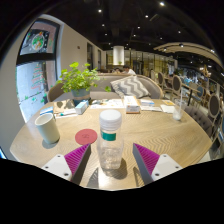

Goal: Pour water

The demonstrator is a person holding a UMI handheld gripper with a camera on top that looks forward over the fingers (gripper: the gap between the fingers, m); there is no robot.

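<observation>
A clear plastic water bottle (110, 142) with a teal cap stands upright on the round wooden table (150, 130). It stands between my fingers with a gap at either side. My gripper (112, 162) is open, and its magenta pads (77, 157) flank the bottle's lower half. A pale cup (46, 129) stands on the table to the left, beyond the left finger. A flat red disc (86, 136) lies on the table just left of the bottle.
A potted green plant (77, 78) stands at the table's far left. Books and papers (132, 103) lie across the far side. A small clear glass (177, 112) stands at the far right. Sofas and chairs fill the room beyond.
</observation>
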